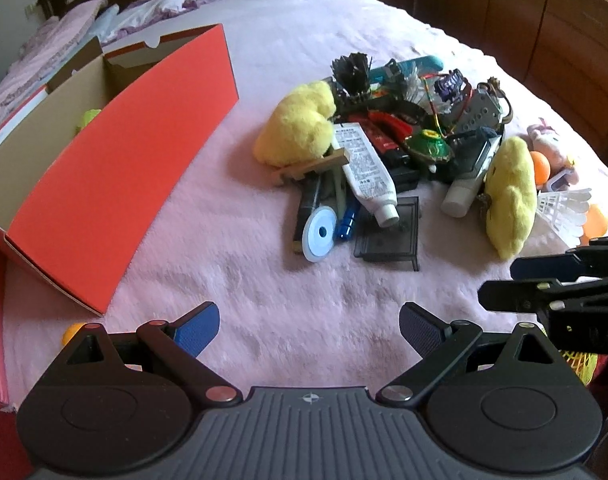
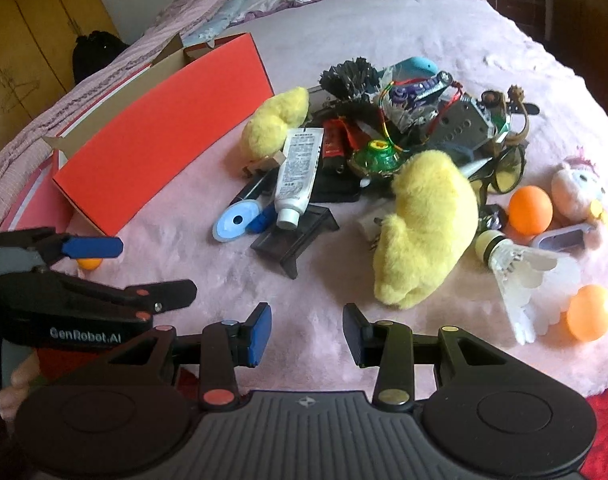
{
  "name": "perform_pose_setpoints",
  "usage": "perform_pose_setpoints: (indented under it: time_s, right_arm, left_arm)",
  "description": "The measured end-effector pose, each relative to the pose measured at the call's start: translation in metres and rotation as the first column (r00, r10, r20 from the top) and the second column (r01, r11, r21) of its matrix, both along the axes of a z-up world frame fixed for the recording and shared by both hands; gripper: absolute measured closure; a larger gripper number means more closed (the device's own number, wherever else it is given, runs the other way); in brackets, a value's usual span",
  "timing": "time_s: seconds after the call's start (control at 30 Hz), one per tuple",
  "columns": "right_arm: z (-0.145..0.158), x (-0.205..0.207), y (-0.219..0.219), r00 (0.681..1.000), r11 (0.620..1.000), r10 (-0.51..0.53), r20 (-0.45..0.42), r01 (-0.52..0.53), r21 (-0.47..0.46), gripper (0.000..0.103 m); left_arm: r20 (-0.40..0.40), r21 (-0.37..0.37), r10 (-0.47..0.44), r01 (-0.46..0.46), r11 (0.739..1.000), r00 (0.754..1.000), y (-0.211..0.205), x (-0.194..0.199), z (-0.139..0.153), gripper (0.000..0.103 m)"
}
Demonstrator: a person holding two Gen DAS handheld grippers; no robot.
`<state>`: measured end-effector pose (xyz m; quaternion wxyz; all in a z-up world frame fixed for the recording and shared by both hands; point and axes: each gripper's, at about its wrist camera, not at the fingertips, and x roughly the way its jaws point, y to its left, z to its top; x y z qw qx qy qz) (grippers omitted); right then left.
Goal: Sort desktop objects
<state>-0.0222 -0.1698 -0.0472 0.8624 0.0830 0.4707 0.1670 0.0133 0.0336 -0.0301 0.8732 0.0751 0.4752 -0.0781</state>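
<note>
Both tools released, jaws apart, nothing held. Left tool (image 1: 309,322) and right tool (image 2: 307,334) hover over the pink bed (image 1: 264,280), short of the pile. Pile sits mid-bed: white tube (image 2: 298,172) on top, 2 yellow plushes (image 2: 424,228) (image 2: 274,122), blue disc (image 2: 237,221), shuttlecock (image 2: 520,268), 2 orange balls (image 2: 530,210) (image 2: 590,312) at the right. Red box (image 1: 116,184) lies open left of the pile, 1 yellow-green item (image 1: 89,117) inside.

The box (image 1: 116,168) lies on the bed (image 1: 264,288), left of the object pile (image 1: 388,148). A tube (image 1: 366,168) rests on the pile's near side. A shuttlecock (image 2: 520,276) and two balls (image 2: 530,210) lie right of it
</note>
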Motion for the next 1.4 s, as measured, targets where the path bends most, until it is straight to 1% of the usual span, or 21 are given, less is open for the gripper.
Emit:
perform_pose_setpoints:
  time_s: [0.13,0.23,0.37,0.43,0.5,0.53,0.6,0.77,0.8,0.87,0.9,0.93,1.0,1.07,1.13,1.2,1.27,1.3,1.33,1.37,1.4]
  right_arm:
    - [-0.004,0.009,-0.002,0.999,0.998,-0.032,-0.028,0.034,0.051,0.060]
    - [-0.009,0.022,-0.001,0.997,0.992,-0.048,-0.055,0.054,0.110,0.060]
    - [-0.021,0.047,-0.002,0.989,0.971,-0.077,-0.129,0.104,0.213,0.060]
    - [-0.028,0.060,-0.002,0.981,0.957,-0.099,-0.164,0.139,0.254,0.062]
    - [-0.035,0.072,-0.001,0.971,0.948,-0.127,-0.202,0.179,0.262,0.067]
    - [-0.037,0.074,0.000,0.969,0.947,-0.133,-0.207,0.186,0.264,0.073]
    - [-0.039,0.078,0.002,0.968,0.944,-0.139,-0.211,0.194,0.266,0.078]
    - [-0.045,0.086,0.005,0.963,0.938,-0.154,-0.221,0.213,0.273,0.079]
    - [-0.046,0.087,0.006,0.962,0.937,-0.157,-0.223,0.217,0.274,0.083]
    - [-0.048,0.090,0.007,0.960,0.934,-0.164,-0.227,0.225,0.277,0.087]
    - [-0.049,0.092,0.008,0.959,0.933,-0.167,-0.229,0.229,0.278,0.089]
    - [-0.044,0.090,0.008,0.963,0.943,-0.166,-0.211,0.217,0.253,0.089]
    - [-0.027,0.077,0.014,0.983,0.982,-0.127,-0.130,0.143,0.123,0.088]
    - [-0.009,0.064,0.021,0.996,0.997,-0.071,-0.051,0.070,-0.023,0.088]
    - [0.005,0.044,0.031,0.999,0.982,0.031,0.025,-0.025,-0.190,0.088]
    - [0.007,0.029,0.037,0.993,0.949,0.113,0.041,-0.095,-0.301,0.088]
    - [0.000,0.021,0.041,0.987,0.924,0.158,0.018,-0.142,-0.355,0.088]
    - [-0.005,0.019,0.041,0.987,0.922,0.159,0.007,-0.146,-0.358,0.088]
    - [-0.009,0.018,0.041,0.988,0.923,0.155,-0.003,-0.146,-0.356,0.088]
    - [-0.013,0.017,0.039,0.990,0.926,0.143,-0.011,-0.138,-0.351,0.088]
    - [-0.015,0.018,0.038,0.991,0.931,0.131,-0.013,-0.128,-0.341,0.088]
  left_arm:
    - [-0.006,0.001,0.003,-0.003,1.000,1.000,0.001,0.001,-0.002,0.006]
    - [-0.014,-0.001,0.009,-0.009,1.000,1.000,0.002,0.002,-0.004,0.006]
    - [-0.015,-0.003,0.015,-0.015,1.000,1.000,0.004,0.003,-0.005,0.006]
    - [-0.017,-0.006,0.021,-0.022,1.000,1.000,0.007,0.003,-0.005,0.006]
    - [-0.018,-0.009,0.028,-0.028,1.000,0.999,0.009,0.003,-0.006,0.006]
    - [-0.019,-0.009,0.032,-0.032,0.999,0.999,0.010,0.003,-0.006,0.006]
    - [-0.020,-0.012,0.039,-0.039,0.999,0.999,0.012,0.004,-0.006,0.006]
    - [-0.025,-0.018,0.050,-0.050,0.999,0.998,0.016,0.005,-0.008,0.006]
    - [-0.020,-0.019,0.052,-0.053,0.998,0.998,0.016,0.005,-0.008,0.006]
    - [0.000,-0.021,0.056,-0.056,0.998,0.998,0.017,0.005,-0.007,0.010]
    - [0.013,-0.019,0.054,-0.053,0.998,0.998,0.017,0.006,-0.007,0.014]
    - [0.026,-0.018,0.051,-0.050,0.999,0.998,0.016,0.007,-0.006,0.022]
    - [0.044,-0.003,0.039,-0.039,0.999,0.998,0.014,0.011,-0.007,0.032]
    - [0.060,0.012,0.018,-0.019,1.000,0.998,0.009,0.018,-0.010,0.035]
    - [0.075,0.022,-0.010,0.009,1.000,0.997,0.003,0.025,-0.014,0.036]
    - [0.085,0.031,-0.033,0.031,0.999,0.996,-0.003,0.030,-0.018,0.036]
    - [0.090,0.038,-0.050,0.047,0.998,0.995,-0.008,0.031,-0.022,0.038]
    - [0.093,0.041,-0.059,0.055,0.998,0.994,-0.011,0.032,-0.023,0.042]
    - [0.096,0.045,-0.067,0.063,0.997,0.993,-0.013,0.033,-0.025,0.051]
    - [0.098,0.048,-0.076,0.071,0.996,0.992,-0.016,0.034,-0.026,0.056]
    - [0.101,0.052,-0.084,0.080,0.995,0.991,-0.018,0.034,-0.028,0.069]
